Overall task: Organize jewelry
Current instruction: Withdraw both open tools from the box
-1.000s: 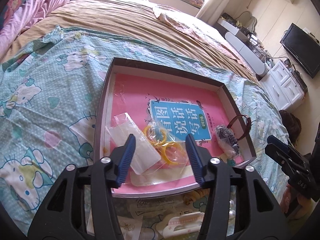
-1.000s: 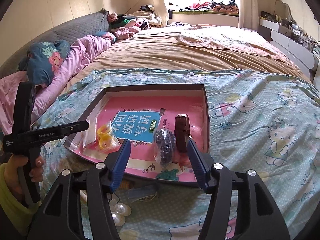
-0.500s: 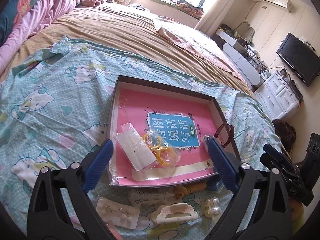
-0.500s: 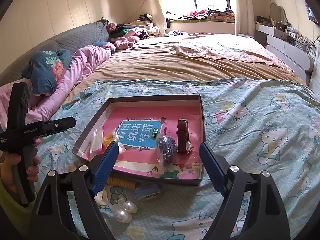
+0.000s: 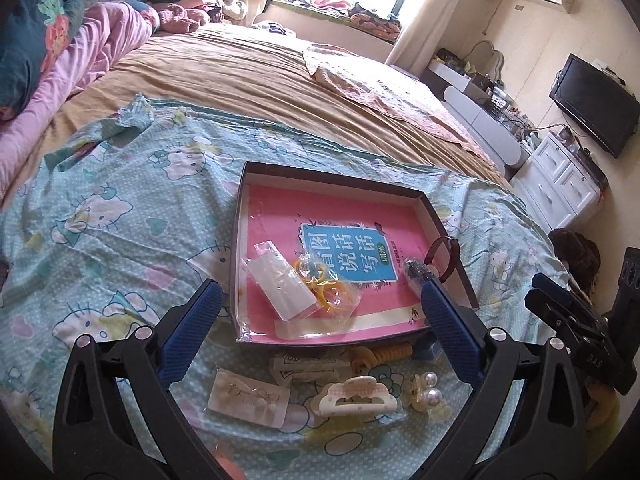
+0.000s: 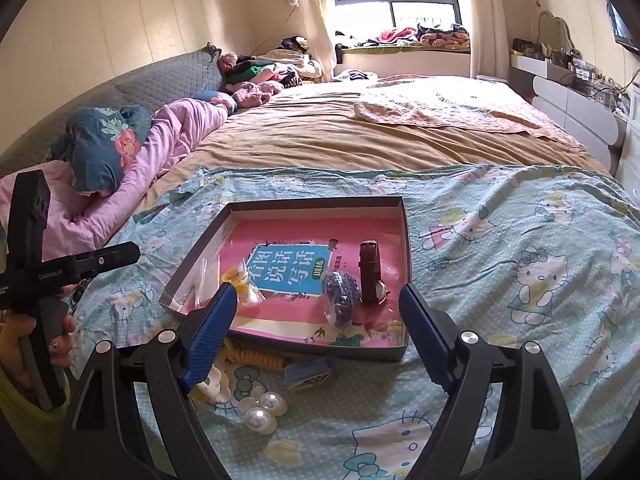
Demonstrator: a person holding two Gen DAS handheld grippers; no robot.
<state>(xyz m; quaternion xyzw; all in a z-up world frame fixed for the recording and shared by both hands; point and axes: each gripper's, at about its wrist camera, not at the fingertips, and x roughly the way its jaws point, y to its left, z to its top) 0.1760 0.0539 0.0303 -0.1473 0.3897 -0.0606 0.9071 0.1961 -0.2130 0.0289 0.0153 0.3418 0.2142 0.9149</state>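
A large bed (image 6: 360,140) with a brown cover carries a light green cartoon-cat sheet (image 5: 120,216) at its near end, and on this sheet lies a shallow dark cardboard box (image 5: 332,178) with a pink book (image 5: 276,216) as its floor. Inside the box, a clear plastic bag with yellow rings (image 5: 326,284) lies near the left wall, and beside it is a flat frosted plastic pouch (image 5: 280,280). Near the right wall stands a brown leather watch (image 6: 370,270), touching a small clear bag of dark beads (image 6: 340,294). Outside the box, along its near edge on the sheet, lie a white card of earrings (image 5: 248,398), a cream hair claw clip (image 5: 354,396), a yellow spiral hair tie (image 5: 380,354), a small blue box (image 6: 308,372) and a pearl hair clip (image 6: 262,406). The left gripper (image 5: 320,328) hangs over the near edge of the box; its blue fingers have just been opening, stand very wide and hold nothing. The right gripper (image 6: 316,332) has also just been opening; its fingers are wide apart and empty.
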